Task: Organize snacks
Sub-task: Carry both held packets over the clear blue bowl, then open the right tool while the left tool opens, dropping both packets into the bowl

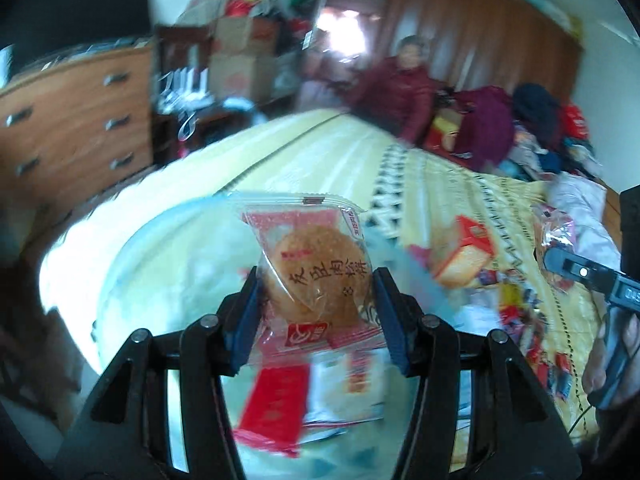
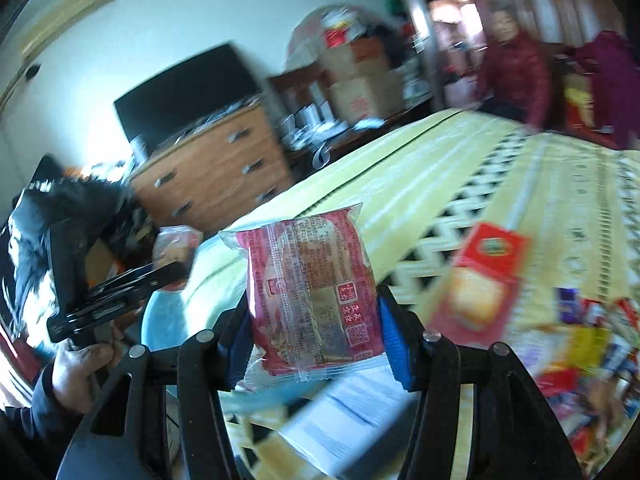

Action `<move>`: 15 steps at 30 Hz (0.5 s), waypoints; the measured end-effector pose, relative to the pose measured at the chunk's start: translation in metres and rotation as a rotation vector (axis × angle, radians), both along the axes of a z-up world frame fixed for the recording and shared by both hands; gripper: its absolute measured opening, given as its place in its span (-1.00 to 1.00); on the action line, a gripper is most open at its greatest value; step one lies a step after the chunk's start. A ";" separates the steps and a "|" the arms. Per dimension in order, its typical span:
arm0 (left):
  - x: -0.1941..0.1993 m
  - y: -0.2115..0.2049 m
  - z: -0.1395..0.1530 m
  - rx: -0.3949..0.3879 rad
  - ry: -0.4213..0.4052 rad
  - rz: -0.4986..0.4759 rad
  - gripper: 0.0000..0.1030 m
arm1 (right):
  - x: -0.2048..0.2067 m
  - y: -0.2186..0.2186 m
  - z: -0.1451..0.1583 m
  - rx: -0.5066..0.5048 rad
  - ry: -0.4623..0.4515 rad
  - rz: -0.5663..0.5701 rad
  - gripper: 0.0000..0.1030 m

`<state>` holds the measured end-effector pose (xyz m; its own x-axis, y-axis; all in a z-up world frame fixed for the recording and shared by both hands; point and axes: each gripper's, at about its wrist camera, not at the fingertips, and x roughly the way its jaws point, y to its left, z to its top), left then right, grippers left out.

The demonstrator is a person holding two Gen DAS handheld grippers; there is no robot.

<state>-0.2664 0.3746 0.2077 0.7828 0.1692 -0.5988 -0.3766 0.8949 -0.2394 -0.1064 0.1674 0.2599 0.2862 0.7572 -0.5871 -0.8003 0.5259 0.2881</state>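
Observation:
My left gripper [image 1: 316,300] is shut on a clear-wrapped round brown cake [image 1: 316,272] with red print, held above a pale blue bin [image 1: 132,256] that has several red and white packets inside. My right gripper [image 2: 314,320] is shut on a pink-wrapped snack packet [image 2: 312,292], its back side showing. Both packets stand upright between the blue pads. The right gripper [image 1: 580,276] shows at the right edge of the left wrist view, and the left gripper [image 2: 120,292] with a hand on it shows at the left of the right wrist view.
A yellow patterned bedspread [image 2: 460,168] carries a red biscuit box [image 2: 484,280] and a scatter of small snack packets [image 2: 592,344]. A wooden dresser [image 2: 216,168] stands beyond the bed. A person in a red jacket [image 1: 400,92] sits at the far side beside piled clothes [image 1: 528,120].

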 end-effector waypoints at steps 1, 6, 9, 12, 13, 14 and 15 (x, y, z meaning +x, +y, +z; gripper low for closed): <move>0.000 0.003 -0.006 -0.010 0.011 0.007 0.06 | -0.004 0.014 -0.004 -0.012 0.012 0.021 0.15; 0.002 0.005 -0.019 -0.027 0.039 0.008 0.07 | -0.022 0.073 -0.031 -0.070 0.051 0.095 0.15; -0.005 0.009 -0.020 -0.034 0.035 0.008 0.11 | -0.027 0.091 -0.044 -0.098 0.059 0.115 0.15; -0.003 0.007 -0.018 -0.035 0.032 0.015 0.16 | -0.028 0.099 -0.053 -0.120 0.066 0.130 0.19; -0.004 0.008 -0.019 -0.034 0.032 0.018 0.20 | -0.029 0.101 -0.056 -0.127 0.069 0.134 0.19; -0.004 0.009 -0.020 -0.033 0.033 0.019 0.25 | -0.029 0.104 -0.059 -0.136 0.074 0.136 0.20; -0.006 0.010 -0.019 -0.032 0.032 0.020 0.37 | -0.030 0.107 -0.062 -0.138 0.078 0.136 0.20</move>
